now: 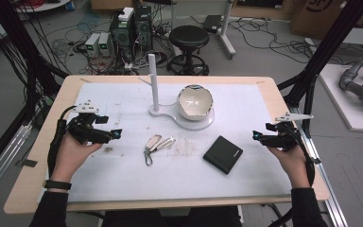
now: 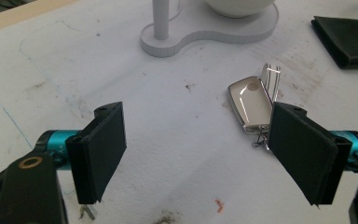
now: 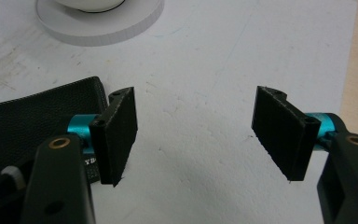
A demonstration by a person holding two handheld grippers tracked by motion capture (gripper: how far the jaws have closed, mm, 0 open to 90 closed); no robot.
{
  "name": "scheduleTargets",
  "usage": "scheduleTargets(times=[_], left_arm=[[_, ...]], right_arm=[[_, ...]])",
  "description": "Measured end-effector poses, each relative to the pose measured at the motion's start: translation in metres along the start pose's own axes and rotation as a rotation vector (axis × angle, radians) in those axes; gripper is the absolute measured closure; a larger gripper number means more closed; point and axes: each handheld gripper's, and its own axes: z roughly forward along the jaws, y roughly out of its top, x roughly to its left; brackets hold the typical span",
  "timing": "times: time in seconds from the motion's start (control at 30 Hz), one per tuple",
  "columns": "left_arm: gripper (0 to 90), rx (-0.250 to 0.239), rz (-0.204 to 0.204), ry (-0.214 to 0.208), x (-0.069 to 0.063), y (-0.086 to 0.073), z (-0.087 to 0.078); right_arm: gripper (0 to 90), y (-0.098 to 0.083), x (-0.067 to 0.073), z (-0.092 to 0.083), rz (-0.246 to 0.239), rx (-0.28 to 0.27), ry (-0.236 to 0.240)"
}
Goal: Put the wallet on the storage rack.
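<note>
1. The keys [image 1: 157,144] are lying flat on the white mat [image 1: 123,179], just in front of the white stand [image 1: 155,90] and slightly to its left.
2. The left gripper [image 1: 116,134] is hovering to the left of the keys, a short gap apart, its jaws standing wide apart with nothing between them.
3. In the left gripper view, the keys [image 2: 253,106] are sitting just beyond the right-hand jaw, partly hidden by it; whether they touch cannot be told.
4. The black wallet [image 1: 223,154] is resting on the mat to the right of the keys, well apart from them.
5. The right gripper [image 1: 257,136] is hanging to the right of the wallet, near it, jaws spread and gripping nothing.
6. In the right gripper view, the wallet [image 3: 28,126] is showing behind the left-hand jaw.
7. A white bowl [image 1: 194,102] is sitting tilted on the stand's round base, beyond the keys.
</note>
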Motion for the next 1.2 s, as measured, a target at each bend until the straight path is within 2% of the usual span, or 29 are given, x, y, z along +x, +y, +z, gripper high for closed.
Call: scheduleTargets(times=[0.17, 0.5, 0.97, 1.2], left_arm=[[19.6, -0.005, -0.004, -0.007, -0.002, 0.002, 0.002], [20.5, 0.006, 0.020, -0.029, -0.011, 0.003, 0.006], [21.1, 0.014, 0.035, -0.036, -0.021, 0.007, 0.014], [22.9, 0.047, 0.061, -0.063, -0.033, 0.010, 0.029]], right_arm=[[31.8, 0.000, 0.000, 0.000, 0.004, -0.001, -0.004], [31.7, 0.000, 0.000, 0.004, 0.001, 0.003, 0.001], [31.7, -0.002, 0.000, 0.006, -0.001, 0.010, 0.001], [31.7, -0.004, 0.000, 0.004, -0.002, 0.011, 0.002]])
